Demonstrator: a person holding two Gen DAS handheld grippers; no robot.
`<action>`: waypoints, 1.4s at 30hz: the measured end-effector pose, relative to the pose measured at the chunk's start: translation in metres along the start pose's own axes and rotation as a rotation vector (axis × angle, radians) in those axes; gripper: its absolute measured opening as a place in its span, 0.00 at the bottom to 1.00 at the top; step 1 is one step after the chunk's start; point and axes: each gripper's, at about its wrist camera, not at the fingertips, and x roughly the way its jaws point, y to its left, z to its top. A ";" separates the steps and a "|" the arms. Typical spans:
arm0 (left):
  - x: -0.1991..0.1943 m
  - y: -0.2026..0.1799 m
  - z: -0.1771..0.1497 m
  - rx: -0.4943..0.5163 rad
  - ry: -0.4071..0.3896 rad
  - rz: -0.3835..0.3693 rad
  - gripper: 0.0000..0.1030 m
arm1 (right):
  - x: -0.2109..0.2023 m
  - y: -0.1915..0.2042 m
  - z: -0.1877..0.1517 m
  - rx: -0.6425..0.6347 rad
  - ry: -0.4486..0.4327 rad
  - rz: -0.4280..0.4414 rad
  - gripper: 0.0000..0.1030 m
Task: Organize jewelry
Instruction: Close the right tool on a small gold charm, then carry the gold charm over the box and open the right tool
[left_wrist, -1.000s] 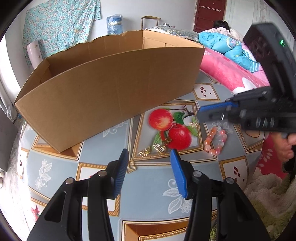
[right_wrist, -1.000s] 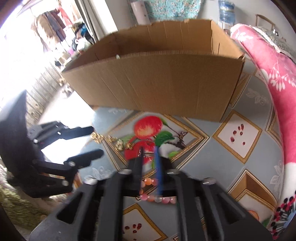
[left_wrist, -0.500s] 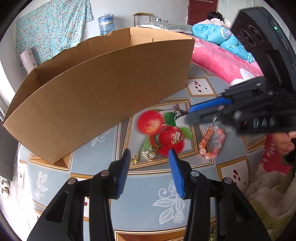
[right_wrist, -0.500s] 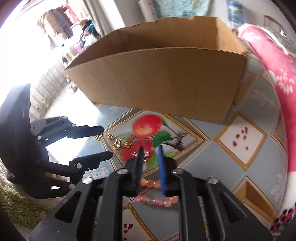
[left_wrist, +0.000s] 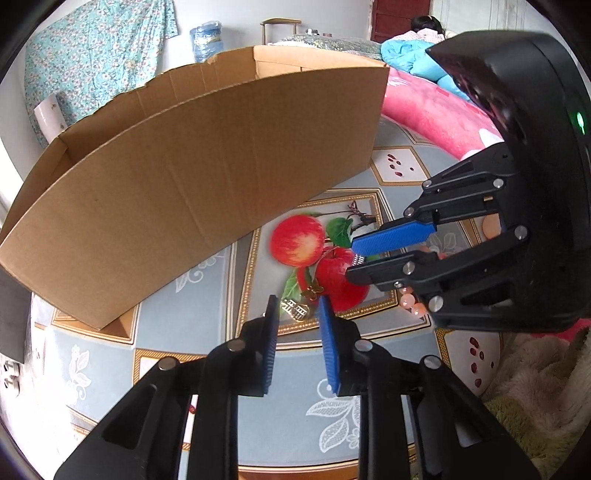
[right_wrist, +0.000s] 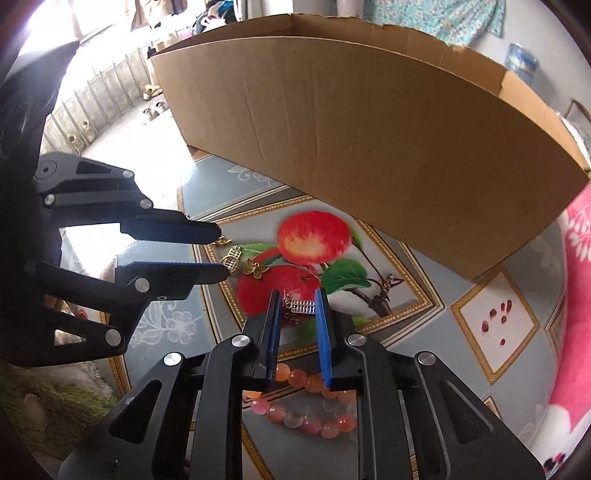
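Jewelry charms lie mid-table — the silver charm (right_wrist: 302, 306) sits crosswise between the closing right gripper (right_wrist: 297, 295), the gold charm (left_wrist: 294, 308) between the closing left gripper (left_wrist: 296, 301) — neither pinched yet

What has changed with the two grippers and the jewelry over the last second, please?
The left gripper narrowed and is closing around a gold abacus charm. The right gripper shifted off the bead bracelet to a silver abacus charm, its jaws closing around it; neither charm looks lifted yet. The cardboard box, butterfly charm and bracelet stayed put.
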 end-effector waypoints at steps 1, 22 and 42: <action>0.002 -0.001 0.001 0.004 0.005 0.000 0.20 | 0.000 -0.001 -0.003 0.021 -0.001 0.001 0.15; 0.013 0.000 0.000 -0.030 0.032 -0.005 0.10 | -0.019 -0.022 -0.021 0.117 -0.022 0.006 0.15; -0.015 0.009 -0.005 -0.050 -0.039 0.000 0.10 | -0.038 -0.008 -0.017 0.109 -0.065 -0.005 0.15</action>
